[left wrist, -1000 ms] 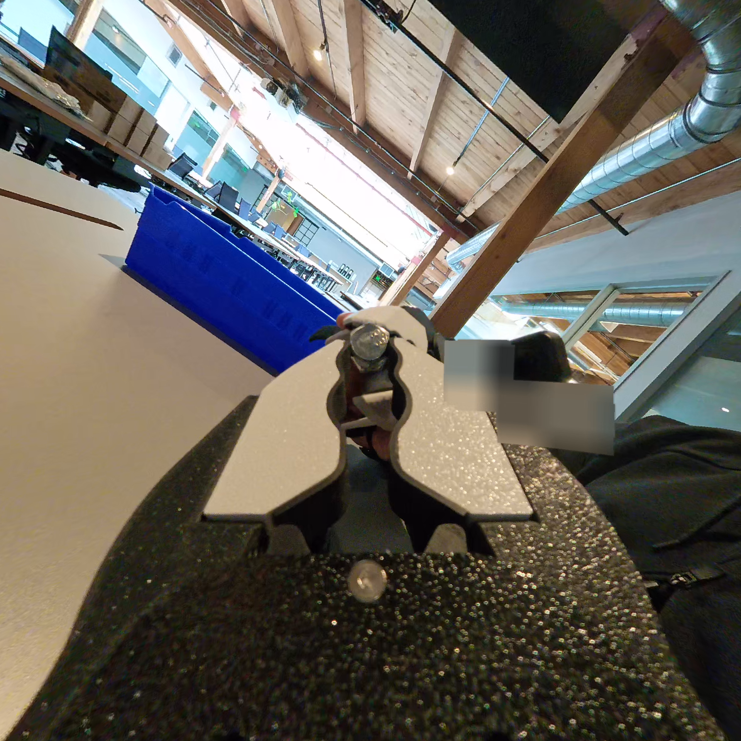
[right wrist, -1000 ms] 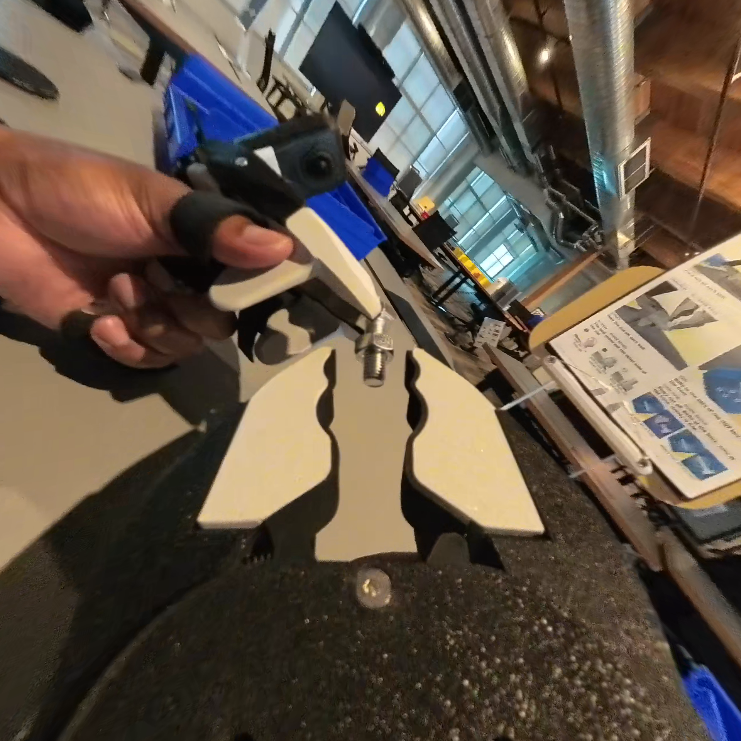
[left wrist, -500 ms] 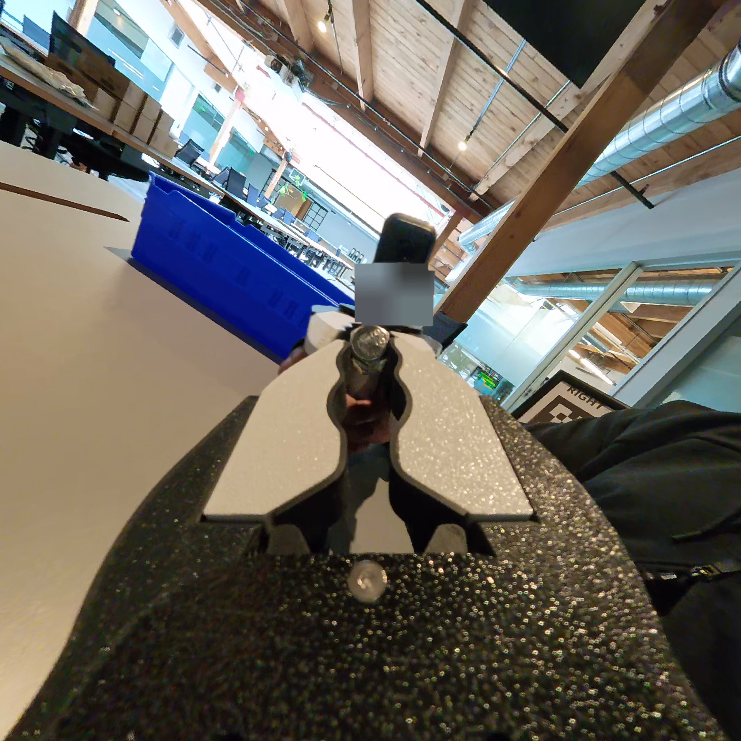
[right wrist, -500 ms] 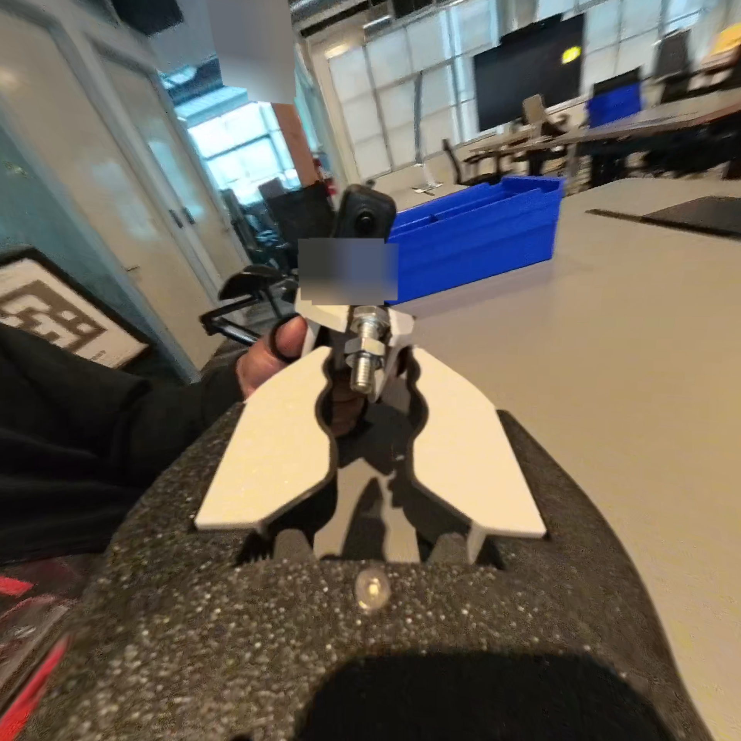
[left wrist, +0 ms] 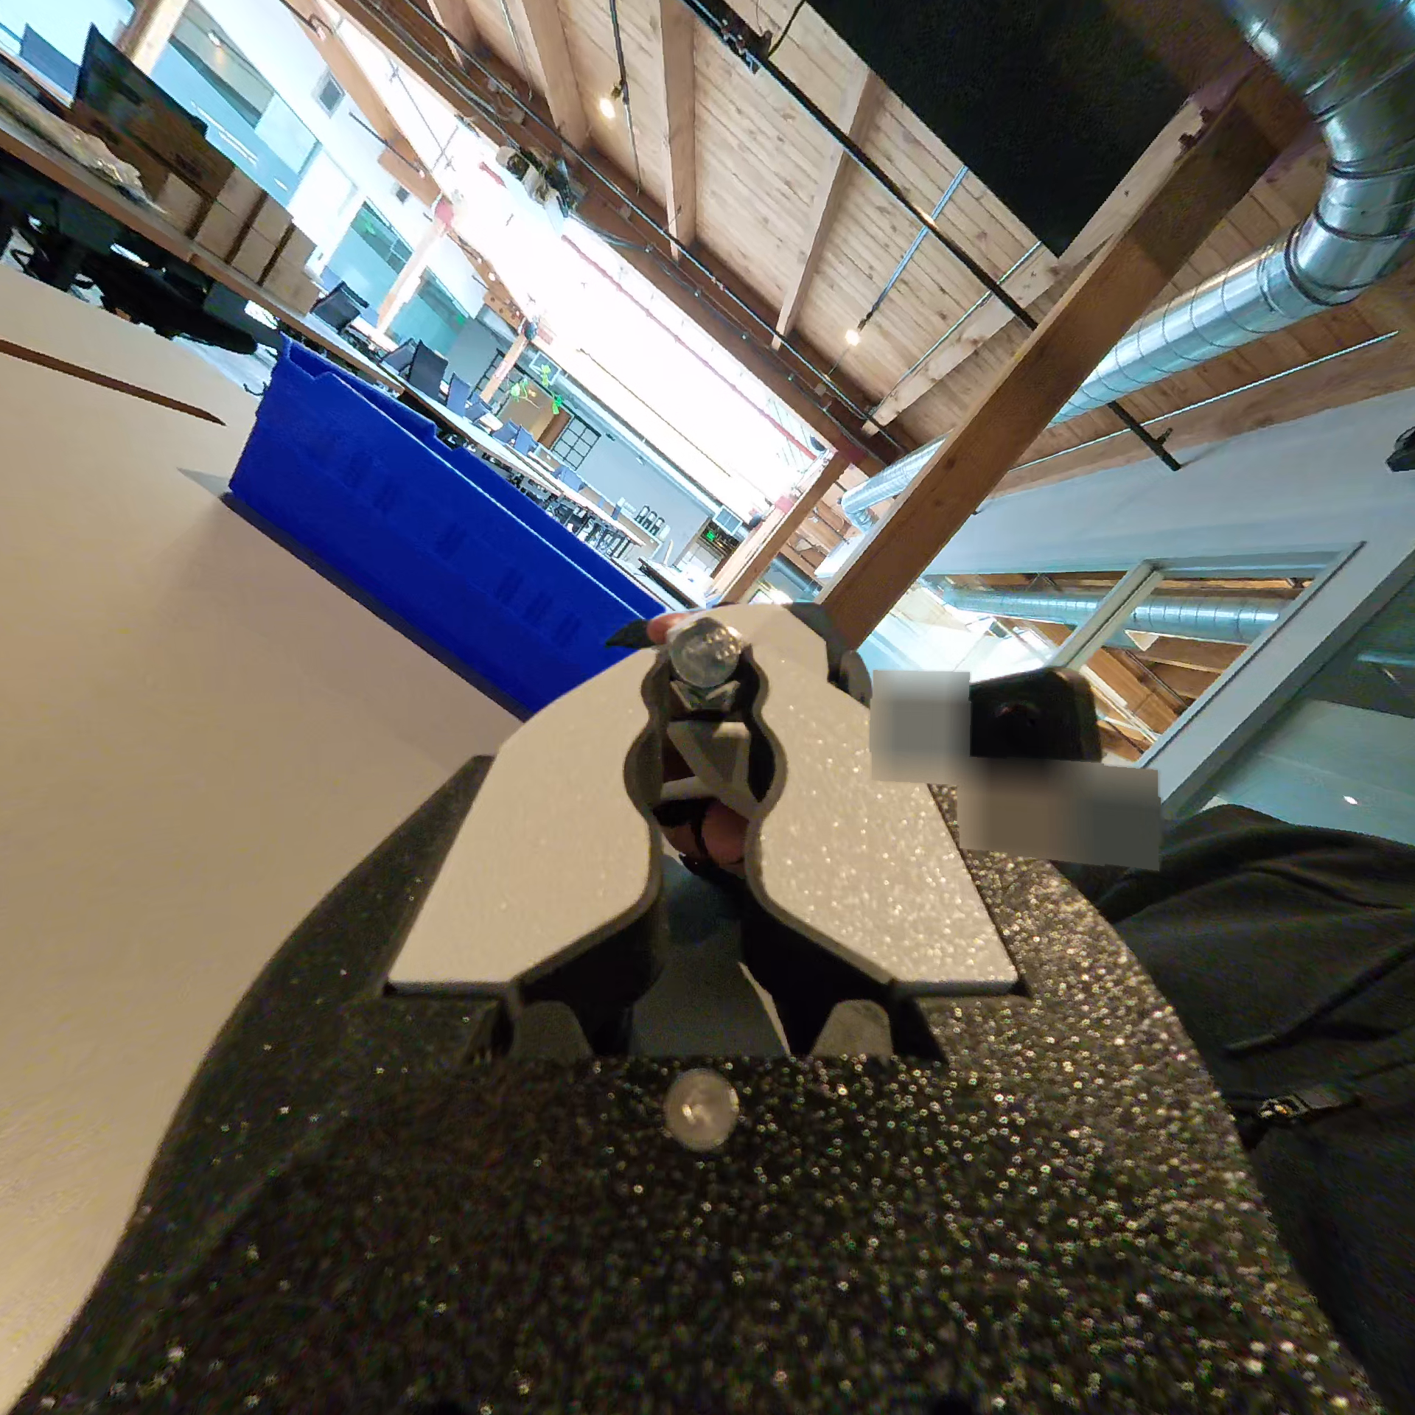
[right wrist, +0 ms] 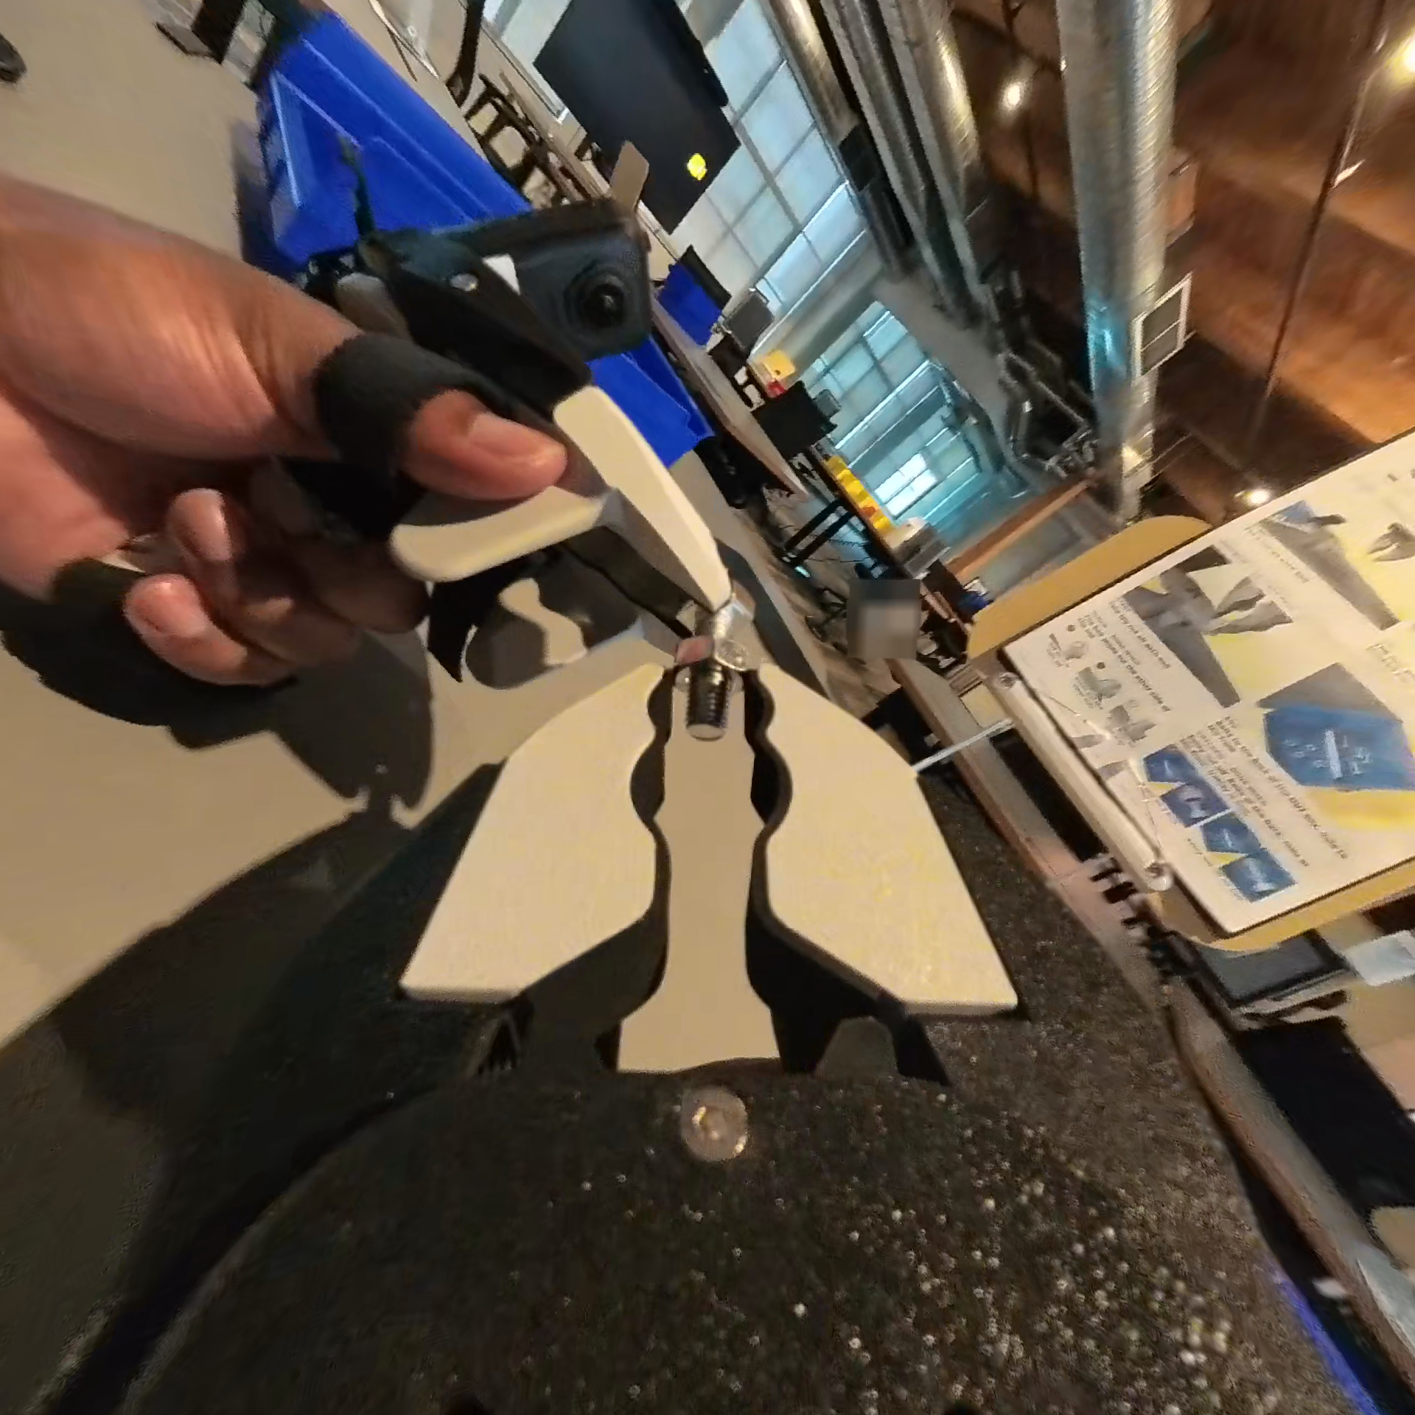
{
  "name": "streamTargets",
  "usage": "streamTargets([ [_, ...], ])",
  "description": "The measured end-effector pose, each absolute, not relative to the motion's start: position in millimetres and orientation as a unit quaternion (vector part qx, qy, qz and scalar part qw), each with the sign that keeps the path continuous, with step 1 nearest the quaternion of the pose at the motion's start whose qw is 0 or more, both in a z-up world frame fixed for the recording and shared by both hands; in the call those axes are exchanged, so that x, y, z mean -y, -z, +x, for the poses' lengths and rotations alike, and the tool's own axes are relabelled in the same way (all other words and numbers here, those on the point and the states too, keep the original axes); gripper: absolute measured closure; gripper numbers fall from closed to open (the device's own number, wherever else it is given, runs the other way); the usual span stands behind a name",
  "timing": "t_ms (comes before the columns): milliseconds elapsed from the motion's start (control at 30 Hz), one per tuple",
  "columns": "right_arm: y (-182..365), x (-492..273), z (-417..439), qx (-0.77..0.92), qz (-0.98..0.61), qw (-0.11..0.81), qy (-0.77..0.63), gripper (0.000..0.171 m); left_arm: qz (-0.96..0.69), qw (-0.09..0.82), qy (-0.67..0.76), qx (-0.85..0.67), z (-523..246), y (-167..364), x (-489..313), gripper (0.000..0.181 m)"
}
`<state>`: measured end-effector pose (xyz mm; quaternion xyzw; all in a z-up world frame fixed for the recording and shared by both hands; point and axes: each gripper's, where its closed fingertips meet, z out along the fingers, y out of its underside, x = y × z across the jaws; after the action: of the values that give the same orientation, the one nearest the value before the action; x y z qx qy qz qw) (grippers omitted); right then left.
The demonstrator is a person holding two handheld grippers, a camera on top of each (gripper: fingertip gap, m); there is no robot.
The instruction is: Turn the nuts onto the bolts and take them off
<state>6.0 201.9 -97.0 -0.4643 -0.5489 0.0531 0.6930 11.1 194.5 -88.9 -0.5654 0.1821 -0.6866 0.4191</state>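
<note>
Threading is the step in hand, with bolt and nut held in the air above the pale surface (left wrist: 138, 727).

In the left wrist view, a blue bin (left wrist: 429, 528) stands on that surface at the left. In the middle, the left claw (left wrist: 700, 678) is pressed together on the bolt (left wrist: 700, 652), pinching it just under its round head at the very tips. The other tool's black camera housing (left wrist: 1026, 716) shows just beyond, and a dark sleeve (left wrist: 1263, 957) fills the right edge.

In the right wrist view, a hand (right wrist: 191, 429) at the left grips the left tool, whose pale fingers (right wrist: 651, 505) come down to the bolt head. The threaded shank (right wrist: 704, 708) points towards the camera and lies between the tips of the right claw (right wrist: 712, 674). The nut (right wrist: 720, 651) sits high on the thread, near the head. The right claw appears to be pinching it, though motion blur softens the contact. An illustrated instruction sheet (right wrist: 1225, 727) on a tilted board lies to the right.

Whether the nut is going on or coming off cannot be told from here. The next move calls for a steady left grip so the bolt does not spin. The right wrist then needs to roll about the bolt's axis, loosen, swing back and pinch the nut's flats again. Keeping both tools in line matters, or the nut may bind or slip out.
</note>
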Motion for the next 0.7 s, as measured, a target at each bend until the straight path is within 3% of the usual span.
streamTargets([
  [133, 103.0, -201.8, 4.4, 0.528, -0.527, 0.633, -0.205, 0.154, -0.582, 0.426, 0.666, -0.189, 11.5, 93.2, -196.3, 0.165],
  [367, 96.4, -188.5, 7.6, 0.390, -0.564, 0.391, -0.614, 0.153, -0.576, 0.430, 0.663, -0.209, 16.9, 90.0, -191.3, 0.165],
  [500, 93.0, -194.7, 8.3, 0.405, -0.560, 0.457, -0.560, 0.132, -0.572, 0.436, 0.669, -0.188, 9.9, 88.5, -195.7, 0.165],
  [700, 95.9, -202.2, 8.7, 0.514, -0.515, 0.638, -0.251, 0.128, -0.559, 0.422, 0.694, -0.166, 6.8, 87.7, -197.3, 0.165],
])
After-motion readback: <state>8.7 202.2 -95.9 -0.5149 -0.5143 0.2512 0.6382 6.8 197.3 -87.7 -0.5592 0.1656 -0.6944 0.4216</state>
